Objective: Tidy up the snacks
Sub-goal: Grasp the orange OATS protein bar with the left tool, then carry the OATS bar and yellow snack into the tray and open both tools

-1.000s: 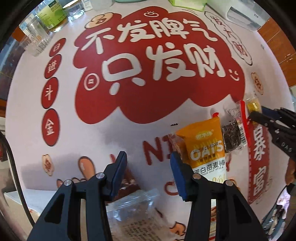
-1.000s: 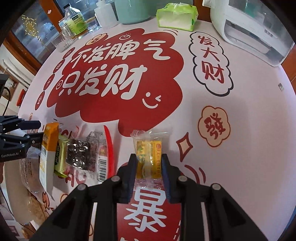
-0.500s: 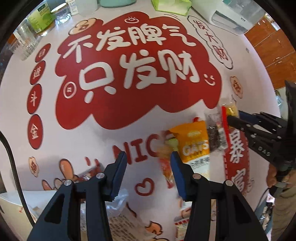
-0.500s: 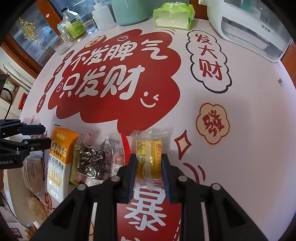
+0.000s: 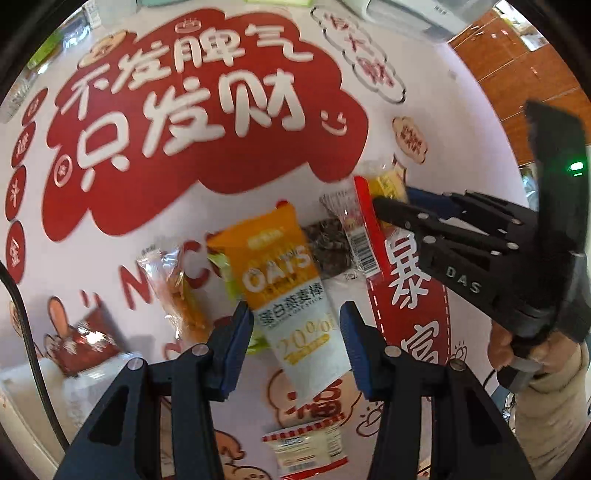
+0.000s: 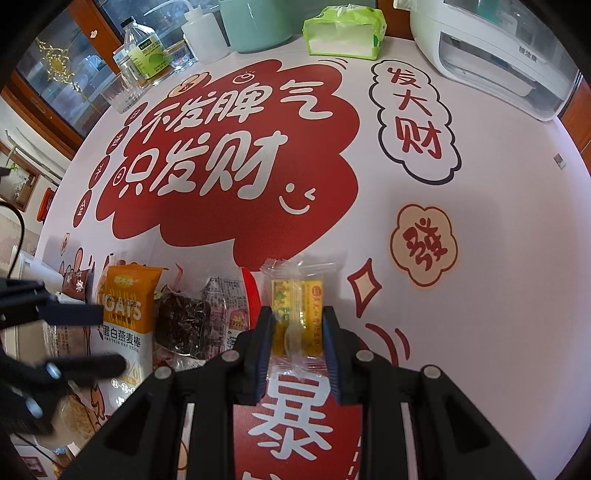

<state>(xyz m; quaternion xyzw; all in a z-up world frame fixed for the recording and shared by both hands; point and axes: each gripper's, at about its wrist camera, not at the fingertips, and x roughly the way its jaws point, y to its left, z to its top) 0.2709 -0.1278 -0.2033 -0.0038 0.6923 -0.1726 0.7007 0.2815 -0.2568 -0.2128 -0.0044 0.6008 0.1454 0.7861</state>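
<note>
Since a second ago your left gripper (image 5: 296,332) has slid across the table, so the orange oat bar packet (image 5: 284,284) that sat off to its right now lies between its fingers. Those jaws stand partly open, and the blue pads are clear of the packet on both sides. Your right gripper (image 6: 297,325) has stayed put, clamped on the yellow snack in clear wrap (image 6: 297,314), which rests on the tablecloth (image 6: 480,258).

Just beyond the oat bar you have a row of snacks: a green packet (image 5: 225,273) tucked under its edge, a dark snack in clear wrap (image 6: 183,325) beside it, then a red-edged wrapper with a barcode (image 5: 360,236) touching the yellow snack. An orange-filled clear packet (image 5: 177,291) lies to the left.

Farther back stand a green tissue pack (image 6: 345,31), a white appliance (image 6: 491,55) and a bottle (image 6: 146,51).
</note>
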